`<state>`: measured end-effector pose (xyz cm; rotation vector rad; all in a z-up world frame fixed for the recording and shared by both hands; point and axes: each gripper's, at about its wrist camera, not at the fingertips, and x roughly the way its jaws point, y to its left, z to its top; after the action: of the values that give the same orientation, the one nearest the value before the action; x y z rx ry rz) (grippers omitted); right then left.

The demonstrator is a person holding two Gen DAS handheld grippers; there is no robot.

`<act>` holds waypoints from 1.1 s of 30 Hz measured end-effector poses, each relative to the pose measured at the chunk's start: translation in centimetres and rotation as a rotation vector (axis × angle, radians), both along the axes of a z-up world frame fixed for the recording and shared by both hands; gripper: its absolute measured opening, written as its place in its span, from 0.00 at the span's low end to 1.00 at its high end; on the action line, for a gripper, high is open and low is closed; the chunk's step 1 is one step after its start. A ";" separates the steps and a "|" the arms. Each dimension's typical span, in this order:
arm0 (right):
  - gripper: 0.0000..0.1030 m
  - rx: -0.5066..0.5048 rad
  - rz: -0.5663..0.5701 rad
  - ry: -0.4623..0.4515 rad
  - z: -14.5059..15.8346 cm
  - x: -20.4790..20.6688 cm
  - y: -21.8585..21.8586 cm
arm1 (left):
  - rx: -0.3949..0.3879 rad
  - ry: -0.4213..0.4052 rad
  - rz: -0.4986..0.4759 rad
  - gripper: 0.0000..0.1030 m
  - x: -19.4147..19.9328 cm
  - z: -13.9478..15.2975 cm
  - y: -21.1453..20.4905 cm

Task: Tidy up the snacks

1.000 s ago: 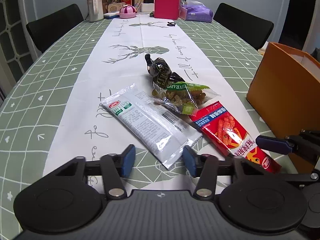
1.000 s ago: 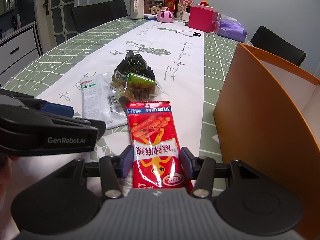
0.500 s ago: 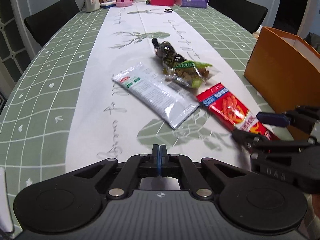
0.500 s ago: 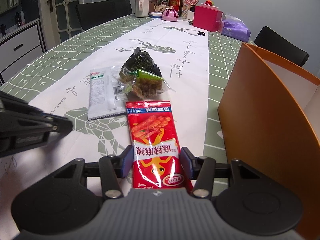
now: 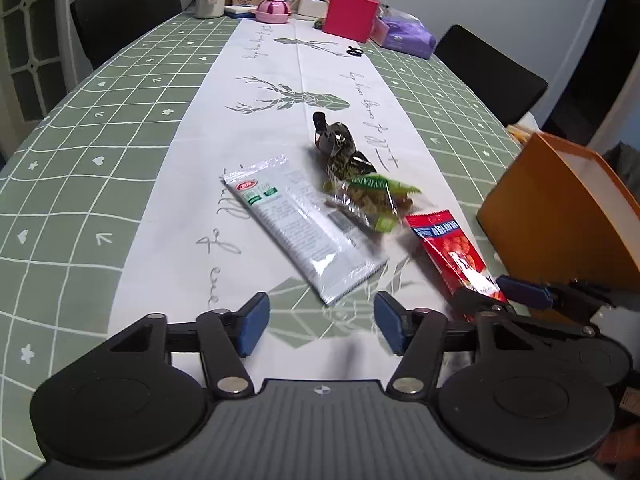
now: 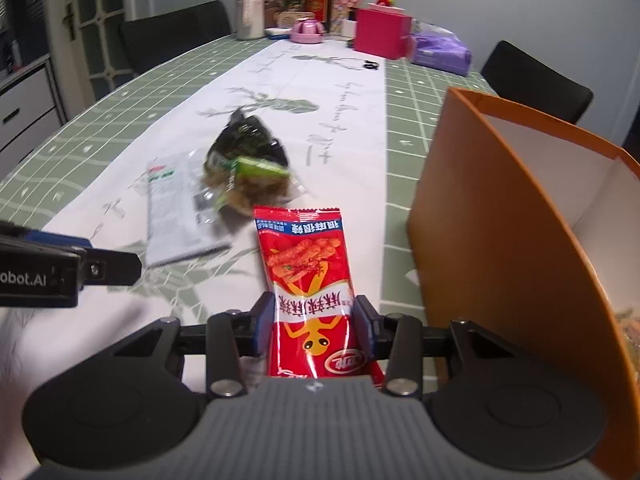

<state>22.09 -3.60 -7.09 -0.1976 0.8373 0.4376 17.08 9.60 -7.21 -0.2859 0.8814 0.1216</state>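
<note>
- The red snack packet [image 6: 306, 276] lies flat on the table runner [image 6: 352, 152], its near end between the blue pads of the right gripper [image 6: 314, 330], which pinch it at the sides. The far end points straight ahead of the claw.
- To do this step well, I judge the grip wants to stay firm but light: the packet is thin, glossy film that slips and crumples. Lift it clear of the cloth before swinging it right, toward the open top of the orange box [image 6: 516, 216] standing just right of the claw.
- The box wall looks like stiff, smooth card, orange outside and white within; the packet's limp free end could catch on its rim.
- Ahead and left of the right claw lie a silver-white foil pouch [image 6: 172, 208], a clear bag with a green label [image 6: 252, 184] and a dark, crinkled wrapper [image 6: 248, 140], touching or overlapping.
- The left gripper [image 5: 322, 330] stands wide open, holding nothing, with the pouch's near corner just ahead of its gap.
- The green checked tablecloth [image 5: 92, 160] under the runner looks smooth.
</note>
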 end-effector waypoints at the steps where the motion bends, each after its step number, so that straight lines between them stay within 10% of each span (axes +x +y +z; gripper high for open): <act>1: 0.39 -0.003 -0.005 -0.004 0.1 0.2 0.0 | -0.006 -0.003 0.013 0.77 0.4 0.0 0.0; 22: 0.42 -0.005 0.015 0.011 -0.8 1.1 0.6 | 0.007 0.029 0.253 0.88 5.3 -1.9 -0.9; 33: 0.43 0.001 0.027 0.011 -0.8 0.9 0.3 | 0.213 0.028 0.096 0.83 5.9 -2.7 -3.0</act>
<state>23.02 -3.30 -7.94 -0.2064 0.8462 0.4649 22.94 6.60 -9.92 -0.1272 0.8746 0.3073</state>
